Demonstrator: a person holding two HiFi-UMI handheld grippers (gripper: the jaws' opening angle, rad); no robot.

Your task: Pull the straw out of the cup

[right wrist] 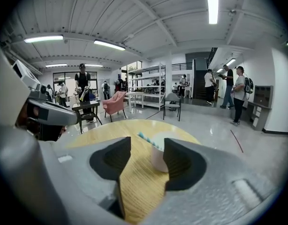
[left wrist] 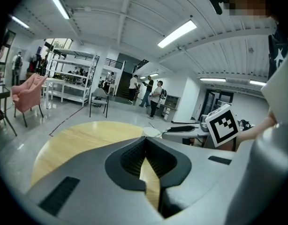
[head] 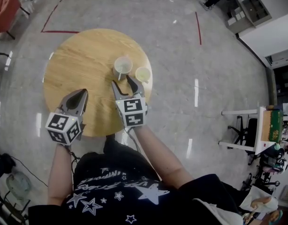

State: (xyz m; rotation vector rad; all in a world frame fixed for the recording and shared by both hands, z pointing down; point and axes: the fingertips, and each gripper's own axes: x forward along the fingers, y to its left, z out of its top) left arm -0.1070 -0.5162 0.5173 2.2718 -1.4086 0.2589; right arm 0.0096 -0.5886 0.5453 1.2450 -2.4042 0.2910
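No words, numbers or brand names found legible, white lettering printed among stars on the black shirt [head: 117,184] too blurred to be read, only black-and-white square patterns borne by the marker cubes [head: 131,112]

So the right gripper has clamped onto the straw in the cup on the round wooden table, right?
No: the right gripper is open, not clamped onto the straw in the cup on the round wooden table. The right gripper view shows it.

The left gripper [head: 81,96] is held with jaws closed together. The right gripper [head: 122,81] is held with jaws spread wide, nothing gripped. Both are tilted slightly downward.
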